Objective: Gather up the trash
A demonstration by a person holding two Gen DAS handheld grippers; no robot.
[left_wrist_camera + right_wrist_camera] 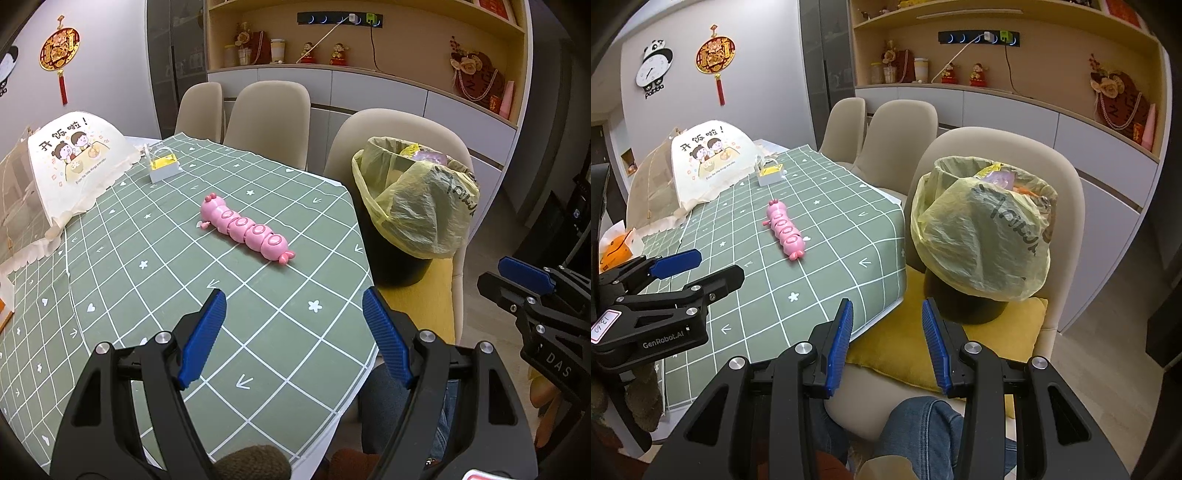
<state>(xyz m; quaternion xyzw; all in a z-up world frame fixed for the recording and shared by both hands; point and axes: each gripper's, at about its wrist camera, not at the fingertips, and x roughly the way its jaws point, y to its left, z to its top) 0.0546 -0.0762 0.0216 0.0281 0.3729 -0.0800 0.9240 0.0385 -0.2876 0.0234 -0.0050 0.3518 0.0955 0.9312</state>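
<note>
Nearest the lens, the left gripper (294, 306) hangs low over the front of the green grid-patterned tablecloth (155, 280), its blue ribbed pads spread wide with nothing between them; the right gripper (887, 314), likewise parted though less widely and holding nothing, hovers over the mustard-yellow seat cushion (1008, 336) beside the table's edge. Just past them, mid-table, lies a pink segmented plastic caterpillar toy (243, 229), untouched and well apart from both tools. Beyond it to the right, on the cushioned beige chair (1067, 206), stands the black round bin lined with a pale yellow plastic bag (979, 240), already holding wrappers up near its rim, so the collecting looks largely done. No loose scraps show on the cloth; whether the toy counts as trash I cannot tell. Further back sit a small white tray with a yellow insert (164, 168) and a cream mesh food cover printed with cartoon children (70, 162). Only the right wrist view shows an orange packet (617, 251) at the table's far left edge, perhaps a remaining item, and a panda wall clock (654, 68); the left wrist view gives the clearer look at the toy and open cloth.
</note>
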